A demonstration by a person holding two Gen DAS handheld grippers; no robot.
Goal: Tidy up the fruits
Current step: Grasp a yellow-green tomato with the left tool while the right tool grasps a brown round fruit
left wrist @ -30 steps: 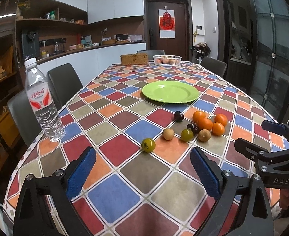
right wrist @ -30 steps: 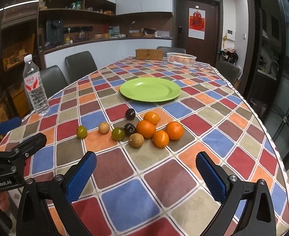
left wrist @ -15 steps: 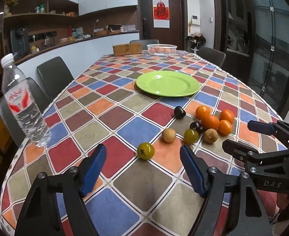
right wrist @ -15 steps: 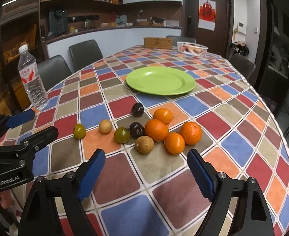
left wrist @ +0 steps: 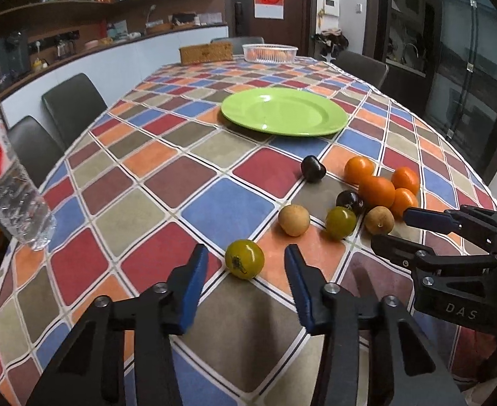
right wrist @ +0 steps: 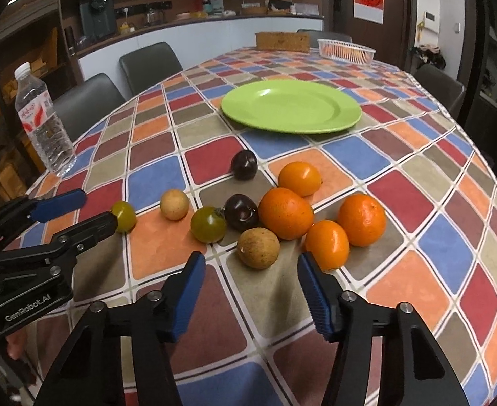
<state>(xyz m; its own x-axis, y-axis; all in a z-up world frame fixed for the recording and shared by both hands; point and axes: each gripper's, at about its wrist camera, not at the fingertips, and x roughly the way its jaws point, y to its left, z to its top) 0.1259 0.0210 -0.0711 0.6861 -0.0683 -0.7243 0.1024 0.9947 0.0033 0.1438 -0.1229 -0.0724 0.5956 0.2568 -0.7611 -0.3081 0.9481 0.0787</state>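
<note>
Your left tool (left wrist: 245, 264) has just been closing, jaws half-narrowed, green-yellow tomato (left wrist: 244, 258) beyond the tips, seemingly untouched. Your right tool (right wrist: 251, 270) has also been closing, empty, tan fruit (right wrist: 258, 247) just ahead. Fruits cluster on the tabletop (left wrist: 214, 203) before the green plate (left wrist: 284, 111).

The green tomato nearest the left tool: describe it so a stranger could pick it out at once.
Start at the green plate on the checkered tablecloth and come toward the fruit cluster. The green tomato lies alone at the cluster's near-left end, just ahead of the open left tool. The other green tomato sits among the dark fruits instead.
</note>
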